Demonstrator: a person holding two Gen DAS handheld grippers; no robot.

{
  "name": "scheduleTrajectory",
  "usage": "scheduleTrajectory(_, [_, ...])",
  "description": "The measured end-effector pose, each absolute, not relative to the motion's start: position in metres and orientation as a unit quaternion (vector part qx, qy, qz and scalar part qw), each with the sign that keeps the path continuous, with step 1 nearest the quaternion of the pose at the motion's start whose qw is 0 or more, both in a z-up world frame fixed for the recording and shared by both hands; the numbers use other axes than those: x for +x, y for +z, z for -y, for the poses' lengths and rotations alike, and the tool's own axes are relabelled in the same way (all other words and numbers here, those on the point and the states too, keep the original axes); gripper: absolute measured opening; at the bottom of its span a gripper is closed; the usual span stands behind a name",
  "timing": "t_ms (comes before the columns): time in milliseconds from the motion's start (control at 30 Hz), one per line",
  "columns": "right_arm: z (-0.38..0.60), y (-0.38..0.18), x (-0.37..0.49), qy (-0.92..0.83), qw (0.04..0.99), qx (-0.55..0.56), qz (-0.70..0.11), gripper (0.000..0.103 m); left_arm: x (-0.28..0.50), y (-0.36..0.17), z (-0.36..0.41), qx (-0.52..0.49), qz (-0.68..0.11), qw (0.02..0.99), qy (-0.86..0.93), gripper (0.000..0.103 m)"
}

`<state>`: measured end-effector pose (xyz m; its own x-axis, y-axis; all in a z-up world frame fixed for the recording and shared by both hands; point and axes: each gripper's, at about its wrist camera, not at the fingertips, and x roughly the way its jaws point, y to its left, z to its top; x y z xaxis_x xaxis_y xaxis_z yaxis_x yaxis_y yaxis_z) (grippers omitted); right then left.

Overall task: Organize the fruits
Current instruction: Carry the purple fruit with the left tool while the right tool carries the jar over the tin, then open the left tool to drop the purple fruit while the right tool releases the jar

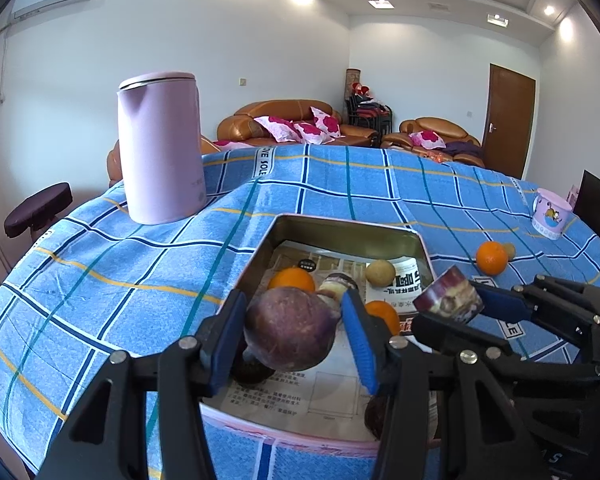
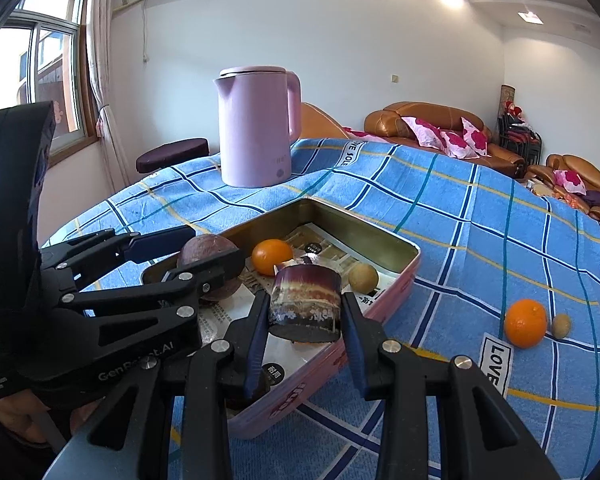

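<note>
A blue checked cloth (image 1: 100,280) covers the counter, sofas (image 1: 296,124) behind. Left claw (image 1: 294,336) is clamped on a purple fruit (image 1: 290,328); right claw (image 2: 305,316) on a cane chunk (image 2: 306,304).

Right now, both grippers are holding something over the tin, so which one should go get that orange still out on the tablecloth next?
The right gripper, once it drops its sugarcane piece into the tin. The loose orange lies on its side; the left gripper, shut on a purple fruit, would have to cross over.

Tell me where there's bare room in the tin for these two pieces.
Free: paper liner along the tin wall nearest the loose orange, and its far corner by the kettle. Crowded: the middle, around both tin oranges and the round purple fruit.
</note>
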<state>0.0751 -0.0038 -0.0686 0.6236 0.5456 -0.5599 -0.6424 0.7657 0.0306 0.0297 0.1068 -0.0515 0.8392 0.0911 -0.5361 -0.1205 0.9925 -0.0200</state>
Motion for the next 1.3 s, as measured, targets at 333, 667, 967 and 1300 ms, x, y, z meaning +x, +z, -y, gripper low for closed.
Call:
scheduleTrajectory(333, [0.003, -0.072, 0.08, 0.342, 0.89, -0.079, -0.292, 0.038, 0.026, -0.05, -0.108, -0.028, -0.274, 0.96, 0.053, 0.053])
scheduleTrajectory(667, [0.011, -0.069, 0.083, 0.339, 0.893, -0.067, -0.287, 0.049, 0.021, -0.044, -0.114, -0.043, -0.263, 0.962, 0.064, 0.074])
scheduleTrajectory(967, [0.04, -0.065, 0.084, 0.312, 0.905, -0.062, -0.283, 0.05, 0.027, -0.031, -0.085, -0.03, -0.256, 0.965, 0.043, 0.077])
scheduleTrajectory(1300, [0.122, -0.047, 0.099, 0.221, 0.935, -0.031, -0.277, 0.051, 0.05, -0.012, -0.021, -0.001, -0.243, 0.97, -0.011, 0.077])
